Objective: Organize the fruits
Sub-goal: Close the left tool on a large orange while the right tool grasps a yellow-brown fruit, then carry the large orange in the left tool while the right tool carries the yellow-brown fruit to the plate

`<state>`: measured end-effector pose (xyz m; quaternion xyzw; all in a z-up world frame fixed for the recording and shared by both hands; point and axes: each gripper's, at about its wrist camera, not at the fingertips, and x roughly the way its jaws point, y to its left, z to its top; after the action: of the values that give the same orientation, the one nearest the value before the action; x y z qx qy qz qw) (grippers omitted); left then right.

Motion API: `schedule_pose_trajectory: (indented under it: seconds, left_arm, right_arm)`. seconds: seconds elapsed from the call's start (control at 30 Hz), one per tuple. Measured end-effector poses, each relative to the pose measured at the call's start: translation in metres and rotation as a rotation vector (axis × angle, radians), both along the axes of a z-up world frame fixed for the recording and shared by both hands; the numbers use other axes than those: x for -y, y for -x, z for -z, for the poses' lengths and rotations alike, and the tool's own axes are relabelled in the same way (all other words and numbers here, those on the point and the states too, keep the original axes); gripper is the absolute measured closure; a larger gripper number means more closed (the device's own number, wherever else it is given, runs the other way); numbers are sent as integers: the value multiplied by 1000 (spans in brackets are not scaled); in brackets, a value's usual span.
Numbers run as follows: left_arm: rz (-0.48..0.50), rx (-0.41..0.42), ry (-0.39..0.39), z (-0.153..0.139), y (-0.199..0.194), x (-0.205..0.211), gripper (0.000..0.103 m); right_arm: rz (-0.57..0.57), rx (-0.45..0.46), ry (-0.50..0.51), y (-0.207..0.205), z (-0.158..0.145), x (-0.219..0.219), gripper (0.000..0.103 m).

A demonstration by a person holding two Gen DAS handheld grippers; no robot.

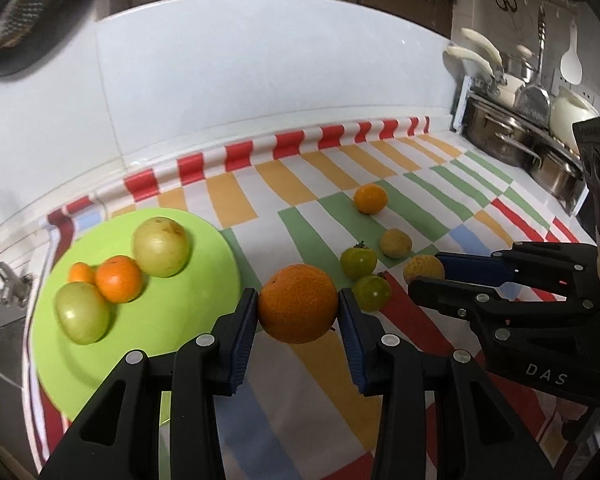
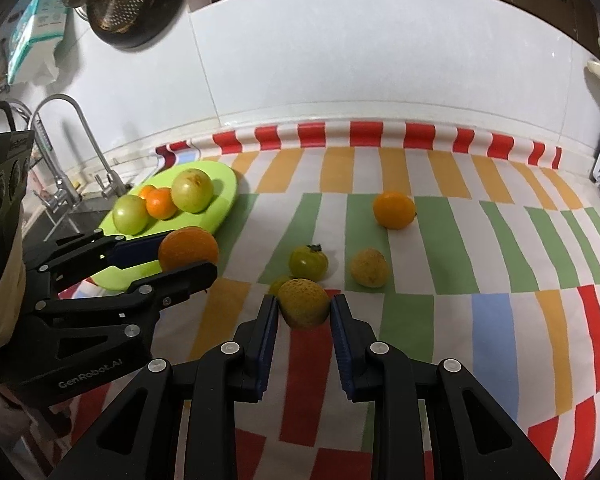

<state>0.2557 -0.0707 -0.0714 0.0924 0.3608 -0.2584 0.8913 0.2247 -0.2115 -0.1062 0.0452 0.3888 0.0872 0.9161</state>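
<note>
My left gripper (image 1: 298, 306) is shut on a large orange (image 1: 298, 309), held just right of the green plate (image 1: 172, 320); it also shows in the right wrist view (image 2: 188, 249). The plate carries two green apples (image 1: 162, 247), an orange (image 1: 119, 279) and a smaller one (image 1: 81, 273). My right gripper (image 2: 305, 307) is shut on a yellowish spotted fruit (image 2: 304, 302), seen also in the left wrist view (image 1: 423, 269). On the cloth lie two green persimmons (image 1: 358, 262), a yellow fruit (image 1: 396, 243) and an orange (image 1: 370, 199).
A striped cloth (image 2: 440, 240) covers the counter. Steel pots (image 1: 512, 136) and hanging utensils stand at the far right. A sink with faucet (image 2: 80, 148) lies left of the plate. A white tiled wall (image 1: 260, 80) runs behind.
</note>
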Motion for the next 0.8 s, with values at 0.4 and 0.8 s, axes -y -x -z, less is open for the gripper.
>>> schedule_pose_trajectory:
  seconds: [0.4,0.8]
  left_arm:
    - [-106,61,43,-34,24,-31,63]
    - [-221,105,75,-53,31,-68,63]
  right_arm:
    - [-62,84,-6,12,-32,-20,75]
    - [-159,150,-4,6,-55,-54,75]
